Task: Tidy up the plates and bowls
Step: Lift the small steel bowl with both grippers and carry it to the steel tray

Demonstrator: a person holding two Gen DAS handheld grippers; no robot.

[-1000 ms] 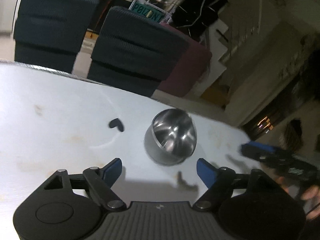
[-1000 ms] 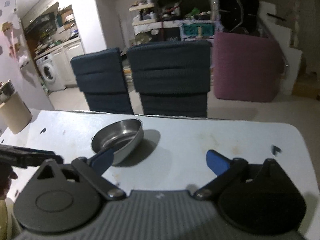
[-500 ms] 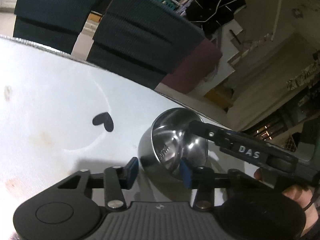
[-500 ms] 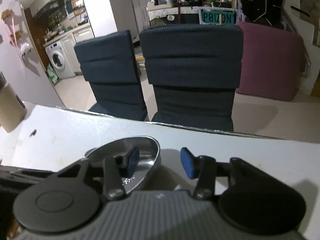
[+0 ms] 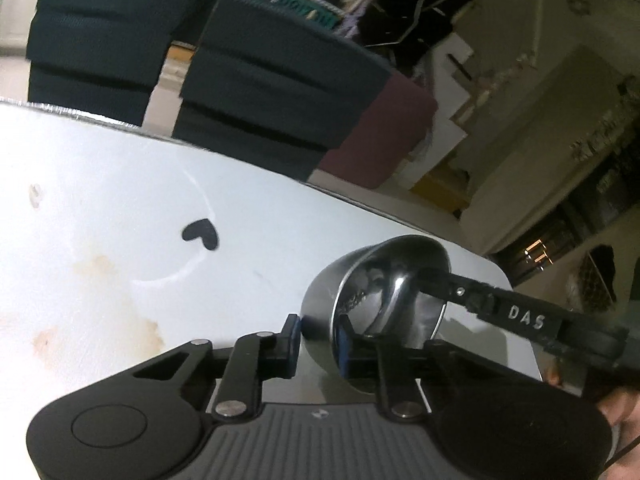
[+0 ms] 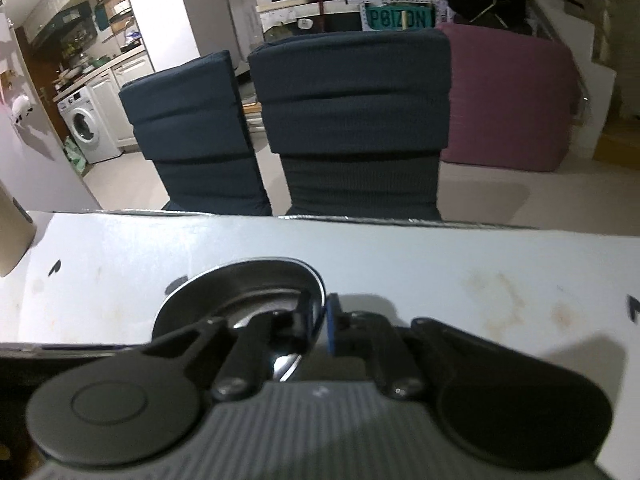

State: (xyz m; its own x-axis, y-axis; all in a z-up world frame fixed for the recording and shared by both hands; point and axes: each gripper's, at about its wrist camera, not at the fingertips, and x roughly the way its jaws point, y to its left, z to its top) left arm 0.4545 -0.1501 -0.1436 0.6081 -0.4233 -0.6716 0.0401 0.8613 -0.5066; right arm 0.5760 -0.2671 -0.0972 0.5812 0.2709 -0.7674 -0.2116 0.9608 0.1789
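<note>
The steel bowl (image 5: 380, 304) sits near the right end of the white table (image 5: 120, 208), tipped so its mouth faces the left gripper (image 5: 316, 340). That gripper is pinched on the near wall of the bowl, one finger outside, one inside. The right gripper (image 6: 318, 322) is likewise pinched on the bowl's rim (image 6: 240, 292), reaching in from the opposite side, one finger inside, one outside. Both hands therefore hold the same bowl from opposing sides; neither is nearer. Judgement: any lift or carry turns on the two grips moving together, or one letting go first, otherwise the thin wall may twist or slip. No plates or other bowls visible in either view.
</note>
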